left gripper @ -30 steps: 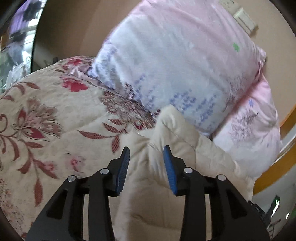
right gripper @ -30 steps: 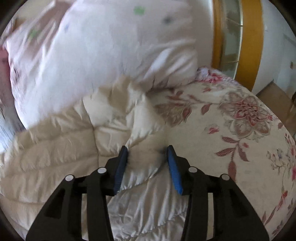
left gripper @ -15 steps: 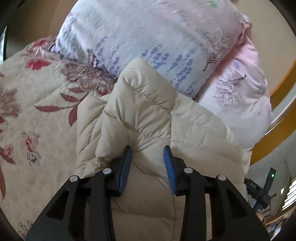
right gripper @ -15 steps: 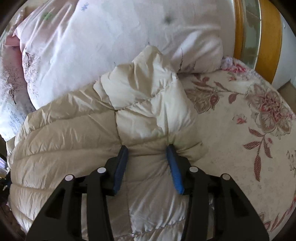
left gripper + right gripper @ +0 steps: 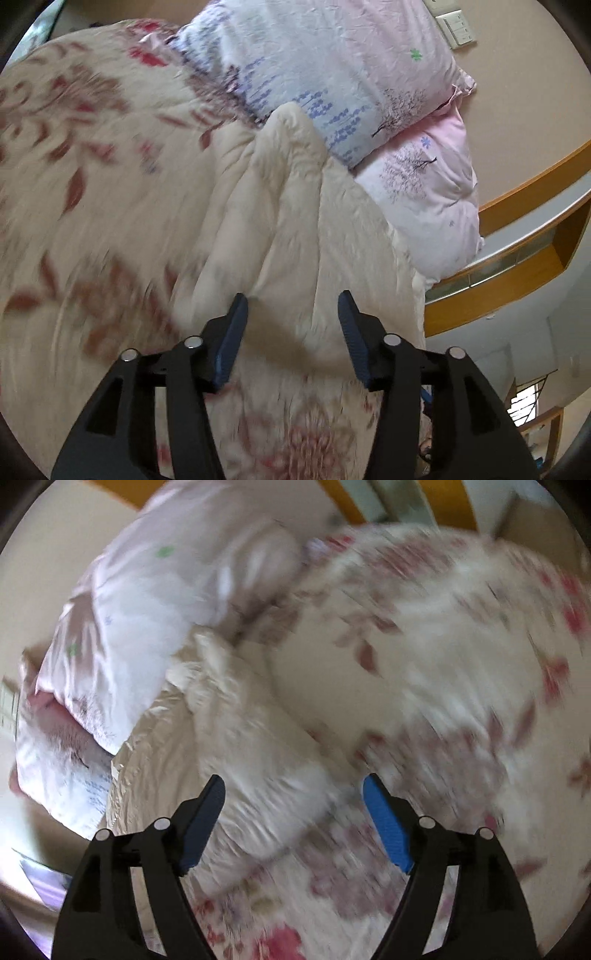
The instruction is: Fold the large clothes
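Note:
A cream quilted puffer jacket (image 5: 295, 229) lies in a folded bundle on the floral bed cover (image 5: 92, 177), its far end against the pillows. It also shows in the right wrist view (image 5: 236, 746), blurred. My left gripper (image 5: 291, 314) is open and empty, just above the jacket's near edge. My right gripper (image 5: 293, 794) is open wide and empty, over the jacket's near right corner and the cover.
Two pink and white printed pillows (image 5: 351, 74) lean on the beige wall behind the jacket. A wooden bed frame (image 5: 517, 251) runs along the right. A wall switch plate (image 5: 456, 26) sits at top right. The floral cover (image 5: 461, 664) spreads to the right.
Both grippers have let go of the jacket, opened wider and pulled back from it. Both views are swinging and blurred. The jacket stays in its bundle by the pillows.

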### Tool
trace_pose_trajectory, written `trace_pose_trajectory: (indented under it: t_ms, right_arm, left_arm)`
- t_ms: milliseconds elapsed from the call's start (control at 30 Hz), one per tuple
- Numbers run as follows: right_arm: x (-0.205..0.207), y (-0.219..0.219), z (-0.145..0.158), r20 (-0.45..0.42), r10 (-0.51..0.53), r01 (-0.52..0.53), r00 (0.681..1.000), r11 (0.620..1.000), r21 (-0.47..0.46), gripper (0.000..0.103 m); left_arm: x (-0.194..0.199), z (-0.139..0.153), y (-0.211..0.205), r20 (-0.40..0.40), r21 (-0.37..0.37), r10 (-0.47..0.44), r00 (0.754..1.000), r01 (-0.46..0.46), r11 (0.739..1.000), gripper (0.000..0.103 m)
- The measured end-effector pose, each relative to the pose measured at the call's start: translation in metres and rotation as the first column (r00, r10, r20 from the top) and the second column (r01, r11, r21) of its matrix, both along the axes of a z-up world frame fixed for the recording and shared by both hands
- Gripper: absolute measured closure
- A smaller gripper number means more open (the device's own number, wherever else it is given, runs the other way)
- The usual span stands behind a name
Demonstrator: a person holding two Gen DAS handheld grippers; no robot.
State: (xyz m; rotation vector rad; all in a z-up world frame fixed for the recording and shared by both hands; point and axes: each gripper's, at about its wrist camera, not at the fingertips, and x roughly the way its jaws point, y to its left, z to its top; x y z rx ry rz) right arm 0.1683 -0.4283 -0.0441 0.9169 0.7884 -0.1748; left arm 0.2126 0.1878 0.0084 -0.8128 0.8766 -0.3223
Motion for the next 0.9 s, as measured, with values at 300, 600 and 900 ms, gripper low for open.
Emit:
trace_pose_trajectory:
  t_ms: [300, 600, 900]
  right_arm:
    - [0.017, 0.004, -0.026, 0.028, 0.04, -0.044, 0.999, 0.982, 0.184, 0.026]
    - [0.03, 0.001, -0.038, 0.101, 0.005, -0.03, 0.995, 0.967, 0.251, 0.044]
    - [0.025, 0.01, -0.029, 0.201, 0.051, -0.103, 0.978, 0.961, 0.258, 0.085]
  left_arm:
    - [-0.007, -0.029, -0.009, -0.129, -0.048, 0.024, 0.991, -0.03, 0.998, 0.051]
    - [0.017, -0.054, -0.006, -0.167, -0.185, 0.15, 0.975, -0.18, 0.966, 0.052]
    - [0.02, -0.062, 0.011, -0.09, -0.343, 0.255, 0.963, -0.27, 0.9, 0.088]
